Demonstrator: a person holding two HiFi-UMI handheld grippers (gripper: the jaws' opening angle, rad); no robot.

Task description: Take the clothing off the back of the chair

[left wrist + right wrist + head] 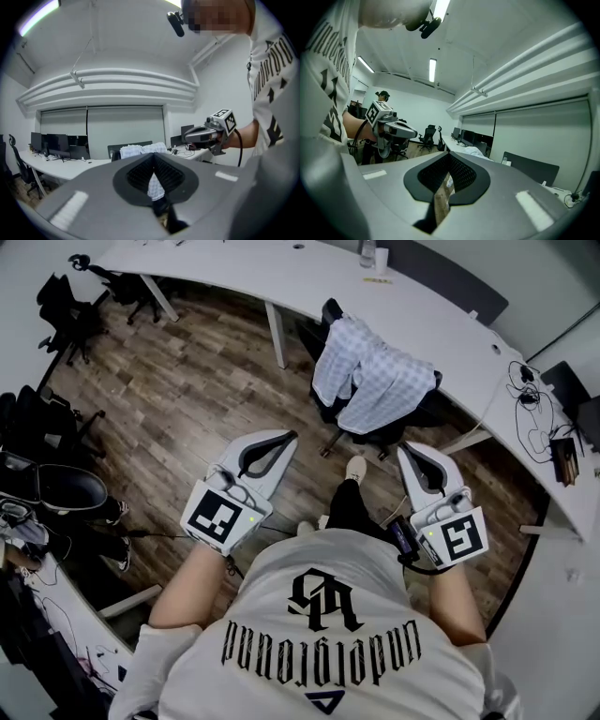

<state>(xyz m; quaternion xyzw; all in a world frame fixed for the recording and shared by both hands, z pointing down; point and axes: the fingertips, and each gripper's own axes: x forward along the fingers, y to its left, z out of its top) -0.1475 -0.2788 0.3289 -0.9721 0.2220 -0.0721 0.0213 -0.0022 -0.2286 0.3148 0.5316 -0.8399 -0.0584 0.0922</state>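
Observation:
A pale blue-and-white checked shirt [373,379] hangs over the back of a black office chair [424,411] by the curved desk. In the head view both grippers are held out short of the chair, apart from the shirt. My left gripper [289,438] has its jaws together and nothing between them. My right gripper [404,452] is shut the same way, near the chair's base. In the left gripper view the shirt [140,150] shows just above the closed tips of the left gripper [153,157], and the right gripper [205,134] floats to the right.
A long curved white desk [441,324] runs behind the chair on a white leg [277,336]. Cables [527,399] lie on it at the right. More black chairs [66,306] stand at the left. The floor is wood planks [187,399]. A person [382,96] stands far off.

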